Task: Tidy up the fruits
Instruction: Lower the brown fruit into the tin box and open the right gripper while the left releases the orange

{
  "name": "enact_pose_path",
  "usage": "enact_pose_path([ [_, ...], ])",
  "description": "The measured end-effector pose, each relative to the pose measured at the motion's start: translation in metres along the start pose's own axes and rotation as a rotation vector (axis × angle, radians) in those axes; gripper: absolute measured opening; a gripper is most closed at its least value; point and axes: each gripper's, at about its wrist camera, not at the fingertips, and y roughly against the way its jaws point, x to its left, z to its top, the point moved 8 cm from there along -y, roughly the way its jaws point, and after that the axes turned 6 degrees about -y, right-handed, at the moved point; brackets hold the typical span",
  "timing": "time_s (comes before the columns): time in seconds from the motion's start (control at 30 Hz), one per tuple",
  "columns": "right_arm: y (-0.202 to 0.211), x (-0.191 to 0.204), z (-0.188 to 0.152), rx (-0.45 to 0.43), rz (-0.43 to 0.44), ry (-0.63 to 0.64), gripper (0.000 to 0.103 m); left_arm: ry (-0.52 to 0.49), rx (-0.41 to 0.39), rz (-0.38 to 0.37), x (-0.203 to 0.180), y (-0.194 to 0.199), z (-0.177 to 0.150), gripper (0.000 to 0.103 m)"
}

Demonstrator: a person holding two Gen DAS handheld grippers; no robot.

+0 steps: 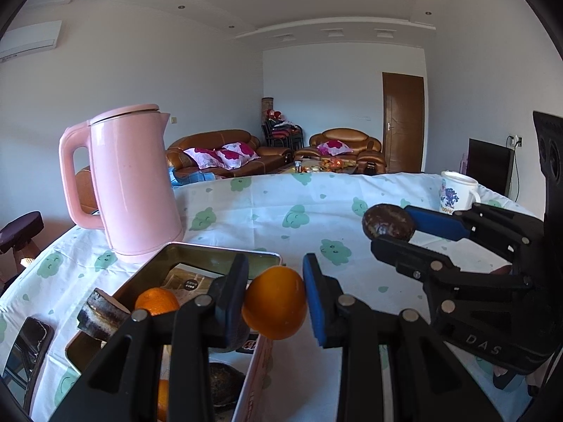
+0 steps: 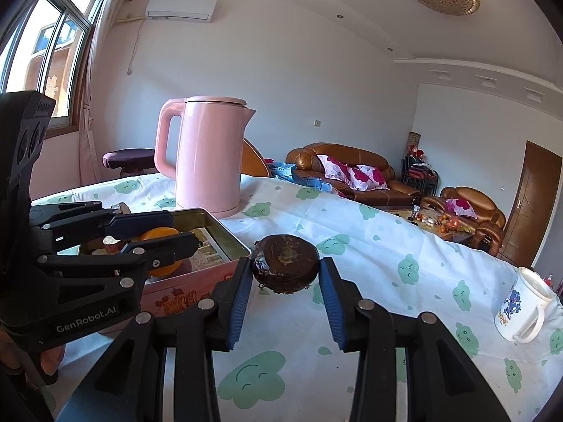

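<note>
We are holding an orange over the near rim of the tin box with our left tool. The black finger is touching its left side, but a sliver of gap is showing beside the blue pad, so we cannot tell whether the grip is firm or already loosening. Our right tool is pinching a dark brown round fruit between its blue pads, just clear of the cloth, beside the box's right wall.

The orange is looking smooth, waxy and firm, so we are judging it light but prone to rolling or slipping; taking it across its widest middle seems safest. The brown fruit is looking rough, leathery and slightly flattened, with a pale scar at its centre and flaky bits at the rim. We are guessing its rind is stiff and grippy, so squeezing it at the two opposite sides, as now, should hold well.

The box is shallow thin metal with a pink printed outside, sitting at the left part of the worktop, which is covered by a white cloth with green cloud faces. Another orange and a second dark fruit are already lying inside. A glossy pink kettle is standing just behind the box, and a white mug is resting well apart near the right edge.
</note>
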Motion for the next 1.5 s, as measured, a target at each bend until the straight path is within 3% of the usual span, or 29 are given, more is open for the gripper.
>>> enact_pose_path([
  [0.83, -0.034, 0.057, 0.015, 0.037, 0.113, 0.033, 0.041, 0.061, 0.02, 0.103, 0.06, 0.018, -0.012, 0.033],
  [1.2, -0.061, 0.088, 0.007, 0.12, 0.197, 0.04, 0.041, 0.084, 0.066, 0.146, 0.081, 0.018, -0.026, 0.033],
  [1.5, -0.073, 0.1, -0.008, 0.199, 0.23, 0.066, 0.041, 0.088, 0.091, 0.136, 0.084, 0.016, -0.03, 0.035],
])
